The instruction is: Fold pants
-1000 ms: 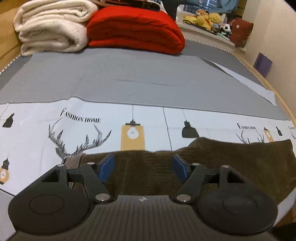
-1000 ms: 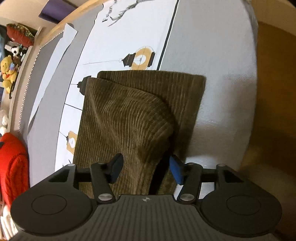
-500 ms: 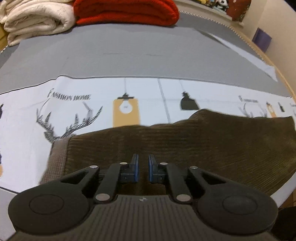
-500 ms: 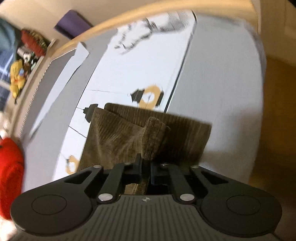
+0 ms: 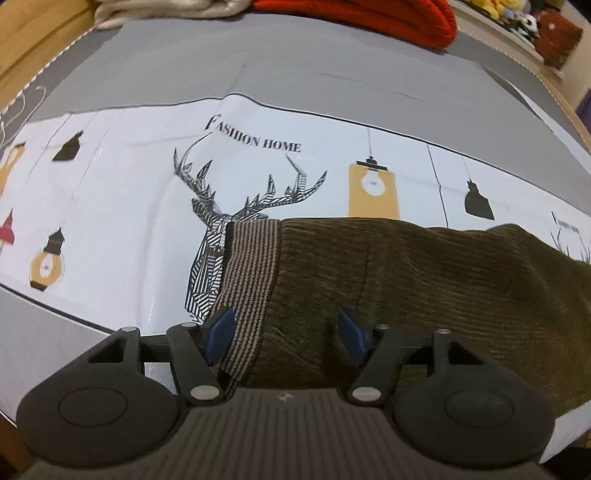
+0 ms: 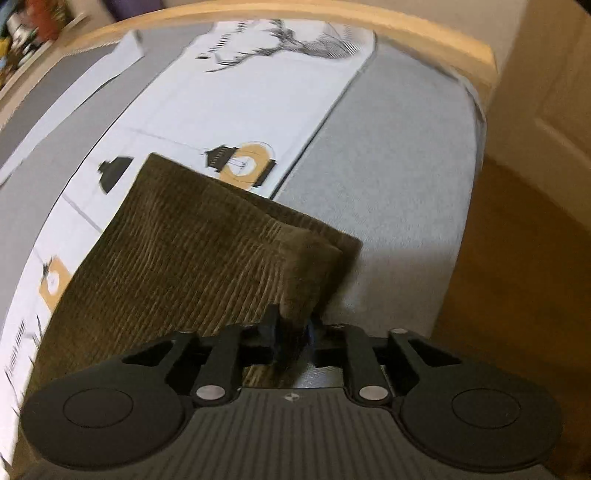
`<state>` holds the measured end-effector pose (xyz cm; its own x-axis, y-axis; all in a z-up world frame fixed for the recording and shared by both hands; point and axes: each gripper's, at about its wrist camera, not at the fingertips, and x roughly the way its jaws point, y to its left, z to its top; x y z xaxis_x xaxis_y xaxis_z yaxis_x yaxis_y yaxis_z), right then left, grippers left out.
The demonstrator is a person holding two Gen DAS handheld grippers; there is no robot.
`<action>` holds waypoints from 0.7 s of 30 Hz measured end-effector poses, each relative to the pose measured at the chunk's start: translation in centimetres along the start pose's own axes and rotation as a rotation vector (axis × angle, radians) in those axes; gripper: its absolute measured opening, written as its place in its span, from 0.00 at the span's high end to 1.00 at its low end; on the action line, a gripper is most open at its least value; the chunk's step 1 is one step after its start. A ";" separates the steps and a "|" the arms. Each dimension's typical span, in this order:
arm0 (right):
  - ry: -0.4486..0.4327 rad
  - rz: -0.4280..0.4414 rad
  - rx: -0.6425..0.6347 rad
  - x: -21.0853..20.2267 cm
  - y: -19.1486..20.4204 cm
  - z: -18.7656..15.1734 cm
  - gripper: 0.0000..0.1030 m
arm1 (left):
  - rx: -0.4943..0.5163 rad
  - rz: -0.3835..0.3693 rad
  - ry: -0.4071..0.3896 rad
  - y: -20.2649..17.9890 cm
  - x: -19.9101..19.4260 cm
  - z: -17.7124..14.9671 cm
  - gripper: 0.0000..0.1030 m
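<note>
The pants (image 5: 424, 280) lie on the bed (image 5: 110, 229), long axis from the striped waistband (image 5: 251, 273) toward the hems. The left gripper (image 5: 284, 330) has just opened and straddles the waistband; the right gripper (image 6: 291, 332), opening slightly, pinches the far hem end.

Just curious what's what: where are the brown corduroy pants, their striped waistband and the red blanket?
Brown corduroy pants (image 5: 443, 280): left wrist view, ribbed cloth.
Striped waistband (image 5: 251, 273): left wrist view, mid-band.
Red blanket (image 5: 369, 14): left wrist view, front fold.
</note>
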<state>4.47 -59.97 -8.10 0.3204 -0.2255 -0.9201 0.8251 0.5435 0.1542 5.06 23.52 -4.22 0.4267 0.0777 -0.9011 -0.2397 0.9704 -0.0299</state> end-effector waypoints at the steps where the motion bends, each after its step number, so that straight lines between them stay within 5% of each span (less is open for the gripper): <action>1: -0.008 -0.005 -0.001 0.0 -0.1 0.2 0.75 | -0.010 -0.003 0.002 0.2 0.1 0.0 0.33; 6: -0.044 -0.001 0.008 0.1 -0.7 0.9 0.70 | -0.012 0.082 -0.023 -0.4 0.1 0.5 0.25; 9: -0.078 0.009 0.002 -0.7 -0.9 0.6 0.84 | 0.000 0.118 -0.031 -0.4 0.3 0.7 0.20; 13: -0.172 0.050 -0.053 -2.8 -0.3 0.4 0.88 | -0.019 0.089 0.040 0.0 2.0 0.2 0.21; 16: -0.290 0.067 -0.048 -4.8 0.0 0.4 0.88 | 0.074 0.134 0.006 -0.3 1.5 0.0 0.71; 21: -0.361 0.043 -0.092 -5.8 1.1 0.4 0.88 | 0.099 0.051 -0.113 0.7 -3.2 -0.4 0.86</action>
<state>3.65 -58.39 -2.43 0.5106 -0.4623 -0.7250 0.7676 0.6250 0.1420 3.18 23.87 -1.53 0.5126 0.1470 -0.8459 -0.1784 0.9820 0.0625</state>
